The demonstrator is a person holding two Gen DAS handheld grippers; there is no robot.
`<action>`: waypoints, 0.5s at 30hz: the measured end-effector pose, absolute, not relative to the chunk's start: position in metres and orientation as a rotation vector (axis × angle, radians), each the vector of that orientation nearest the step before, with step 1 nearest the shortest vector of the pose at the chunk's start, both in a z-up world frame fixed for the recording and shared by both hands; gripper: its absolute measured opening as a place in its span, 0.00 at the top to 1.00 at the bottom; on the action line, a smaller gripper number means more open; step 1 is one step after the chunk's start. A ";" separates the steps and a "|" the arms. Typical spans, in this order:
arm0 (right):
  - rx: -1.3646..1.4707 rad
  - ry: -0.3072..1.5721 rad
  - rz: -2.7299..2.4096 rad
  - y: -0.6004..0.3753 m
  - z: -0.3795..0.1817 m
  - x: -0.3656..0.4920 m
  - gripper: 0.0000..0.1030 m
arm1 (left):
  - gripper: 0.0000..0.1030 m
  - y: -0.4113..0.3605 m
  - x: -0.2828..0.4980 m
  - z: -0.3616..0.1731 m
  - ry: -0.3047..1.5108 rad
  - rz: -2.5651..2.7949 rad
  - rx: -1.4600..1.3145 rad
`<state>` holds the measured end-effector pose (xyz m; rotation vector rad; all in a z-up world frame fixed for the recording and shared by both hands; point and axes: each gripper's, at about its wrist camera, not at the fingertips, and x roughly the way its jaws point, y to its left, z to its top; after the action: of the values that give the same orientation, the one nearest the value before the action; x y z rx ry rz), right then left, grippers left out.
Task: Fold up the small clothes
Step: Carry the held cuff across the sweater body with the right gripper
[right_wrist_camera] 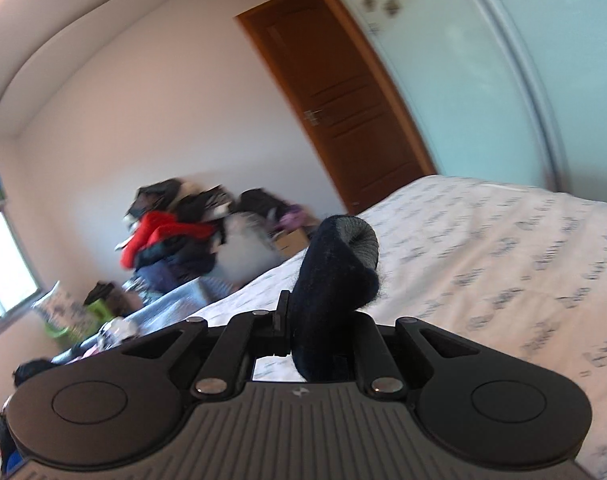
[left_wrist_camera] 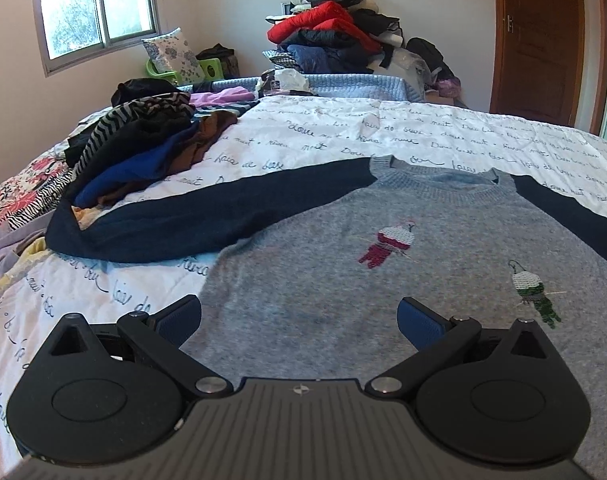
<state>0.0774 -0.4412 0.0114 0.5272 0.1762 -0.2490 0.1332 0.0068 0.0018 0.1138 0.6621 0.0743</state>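
Note:
A small grey sweater (left_wrist_camera: 383, 280) with navy sleeves and two stitched figures lies flat, front up, on the white quilt (left_wrist_camera: 343, 132). Its left navy sleeve (left_wrist_camera: 191, 216) stretches out to the side. My left gripper (left_wrist_camera: 299, 320) hovers open over the sweater's lower front, nothing between its blue pads (left_wrist_camera: 419, 324). In the right wrist view, my right gripper (right_wrist_camera: 323, 320) is shut on the end of the other navy sleeve (right_wrist_camera: 335, 272), whose grey cuff (right_wrist_camera: 363, 240) curls up above the jaws. That view is tilted and blurred, lifted over the bed (right_wrist_camera: 503, 260).
A pile of loose clothes (left_wrist_camera: 143, 148) sits on the bed to the left of the sweater. Behind the bed a tall heap with a red jacket (left_wrist_camera: 327, 28) leans on the wall. A wooden door (left_wrist_camera: 539, 40) stands at the right, a window (left_wrist_camera: 95, 0) at the left.

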 end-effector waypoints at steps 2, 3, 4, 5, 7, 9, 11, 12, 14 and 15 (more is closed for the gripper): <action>0.462 0.195 -0.207 -0.413 0.018 0.096 0.91 | 0.00 0.014 0.133 0.002 0.658 0.092 0.120; 0.433 0.205 -0.184 -0.399 0.021 0.105 0.91 | 0.00 0.019 0.133 0.003 0.656 0.101 0.120; 0.408 0.215 -0.158 -0.386 0.023 0.114 0.91 | 0.00 0.023 0.133 0.004 0.653 0.108 0.119; 0.387 0.226 -0.131 -0.373 0.024 0.123 0.91 | 0.00 0.027 0.132 0.004 0.650 0.115 0.118; 0.347 0.246 -0.084 -0.346 0.026 0.138 0.91 | 0.00 0.036 0.132 0.005 0.648 0.132 0.117; 0.319 0.267 -0.040 -0.321 0.027 0.150 0.91 | 0.00 0.044 0.131 0.005 0.646 0.151 0.116; 0.302 0.292 0.007 -0.298 0.027 0.162 0.91 | 0.00 0.050 0.130 0.005 0.645 0.164 0.117; 0.293 0.305 0.027 -0.288 0.027 0.168 0.91 | 0.00 0.053 0.130 0.005 0.647 0.170 0.118; 0.279 0.332 0.064 -0.266 0.025 0.179 0.91 | 0.00 0.059 0.130 0.005 0.647 0.183 0.122; 0.272 0.344 0.082 -0.256 0.022 0.183 0.91 | 0.00 0.062 0.129 0.005 0.644 0.191 0.128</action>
<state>0.1825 -0.2555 0.0225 0.2717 0.3445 0.0824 0.1292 0.0621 0.0051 0.1278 0.6441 0.1908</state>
